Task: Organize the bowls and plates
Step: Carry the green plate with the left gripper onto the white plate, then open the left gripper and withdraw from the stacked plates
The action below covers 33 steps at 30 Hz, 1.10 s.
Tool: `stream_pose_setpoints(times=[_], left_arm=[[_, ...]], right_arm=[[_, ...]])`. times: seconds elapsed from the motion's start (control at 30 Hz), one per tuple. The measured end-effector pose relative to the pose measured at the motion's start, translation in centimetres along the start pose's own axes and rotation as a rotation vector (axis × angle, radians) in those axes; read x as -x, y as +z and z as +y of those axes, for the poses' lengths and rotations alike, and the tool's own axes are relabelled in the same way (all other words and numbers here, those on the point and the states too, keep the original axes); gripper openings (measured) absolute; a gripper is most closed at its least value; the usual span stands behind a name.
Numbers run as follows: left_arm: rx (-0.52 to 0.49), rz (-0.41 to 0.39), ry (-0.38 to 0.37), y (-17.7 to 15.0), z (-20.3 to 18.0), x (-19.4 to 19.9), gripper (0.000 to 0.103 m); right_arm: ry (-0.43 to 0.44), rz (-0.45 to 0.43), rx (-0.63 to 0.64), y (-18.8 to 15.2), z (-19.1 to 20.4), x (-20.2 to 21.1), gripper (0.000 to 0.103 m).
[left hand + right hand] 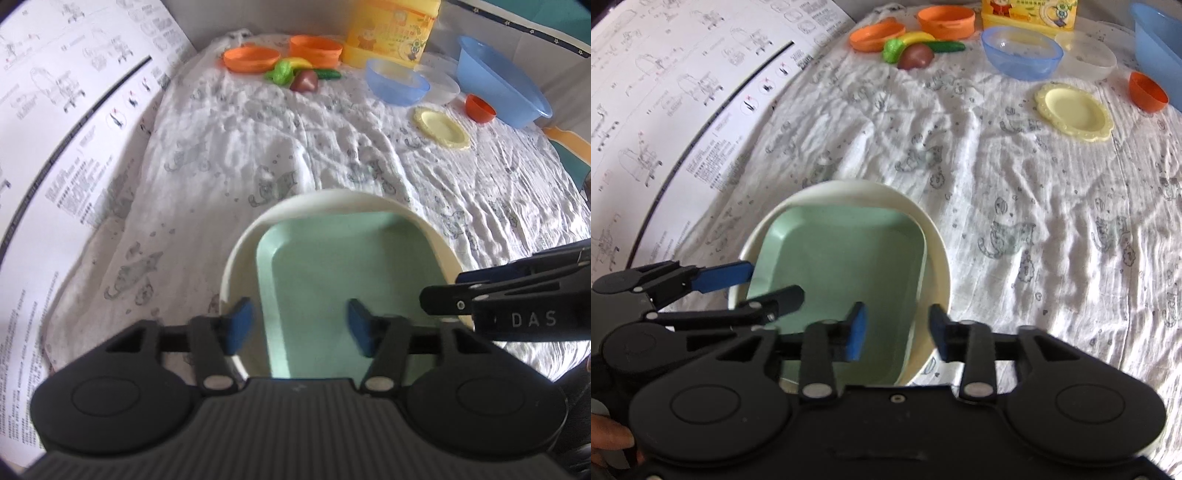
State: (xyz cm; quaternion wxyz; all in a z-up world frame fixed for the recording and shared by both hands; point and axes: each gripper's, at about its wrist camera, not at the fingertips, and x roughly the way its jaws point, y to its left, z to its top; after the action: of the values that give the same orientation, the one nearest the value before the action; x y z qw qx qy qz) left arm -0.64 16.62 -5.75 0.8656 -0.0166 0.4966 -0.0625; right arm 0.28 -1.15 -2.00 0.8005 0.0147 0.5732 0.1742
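While both grippers are hanging over the same stack, the left gripper (299, 325) is sitting with its blue pads spread apart, straddling the left rim of the green square plate (351, 280) without pinching it. The right gripper (897, 332) is doing the same on the right side: jaws parted, one pad over the green plate and the other outside the rim of the cream round plate (936, 236), nothing clamped that I can see. So the green plate is lying nested inside the cream one, which is resting on the wrinkly white printed cloth (1015, 184).

Taking that cream plate as the landmark: beyond it to the right a small yellow scalloped plate (1075, 110) is lying flat, with an orange cup (1147, 90) tipped just past that. Farther back a blue bowl (1021, 51) is sitting beside a clear lid (1087, 55) and a bigger blue basin (498, 81). Back-left of it, two orange dishes (912, 27) are sitting near some toy vegetables (916, 50). A printed instruction sheet (665, 92) is running along its left.
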Motion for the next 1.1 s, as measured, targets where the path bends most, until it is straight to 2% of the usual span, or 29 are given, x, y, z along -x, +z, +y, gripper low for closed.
stream_pose_setpoints(times=[0.07, 0.1, 0.13, 0.23, 0.4, 0.53, 0.73, 0.93, 1.1], left_arm=[[-0.007, -0.024, 0.042, 0.2, 0.0, 0.5, 0.076], [-0.001, -0.033, 0.054, 0.4, 0.2, 0.7, 0.080], [0.012, -0.040, 0.060, 0.5, 0.5, 1.0, 0.090], [0.053, -0.069, 0.051, 0.8, 1.4, 1.8, 0.102], [0.082, -0.100, 0.053, 1.2, 1.9, 2.6, 0.103], [0.112, -0.098, 0.044, 1.3, 2.1, 2.8, 0.103], [0.103, -0.094, 0.056, 2.0, 1.6, 3.0, 0.103], [0.093, -0.101, 0.049, 3.5, 0.0, 2.5, 0.103], [0.076, -0.111, 0.035, 5.6, -2.1, 1.7, 0.103]], right_arm=[[-0.011, -0.024, 0.000, 0.2, 0.0, 0.7, 0.061], [-0.025, -0.038, 0.003, 0.3, 0.0, 1.0, 0.073], [-0.032, -0.056, 0.007, 0.3, -0.1, 1.4, 0.080], [-0.028, -0.093, 0.014, 0.3, -0.4, 2.4, 0.090], [-0.040, -0.113, 0.037, 0.3, -0.4, 3.0, 0.096], [-0.047, -0.139, 0.045, 0.2, -0.6, 3.6, 0.098], [-0.049, -0.162, 0.006, 0.2, -2.1, 4.3, 0.099], [-0.058, -0.196, -0.049, 0.2, -4.6, 5.5, 0.099], [-0.072, -0.230, -0.127, 0.8, -8.4, 6.2, 0.099]])
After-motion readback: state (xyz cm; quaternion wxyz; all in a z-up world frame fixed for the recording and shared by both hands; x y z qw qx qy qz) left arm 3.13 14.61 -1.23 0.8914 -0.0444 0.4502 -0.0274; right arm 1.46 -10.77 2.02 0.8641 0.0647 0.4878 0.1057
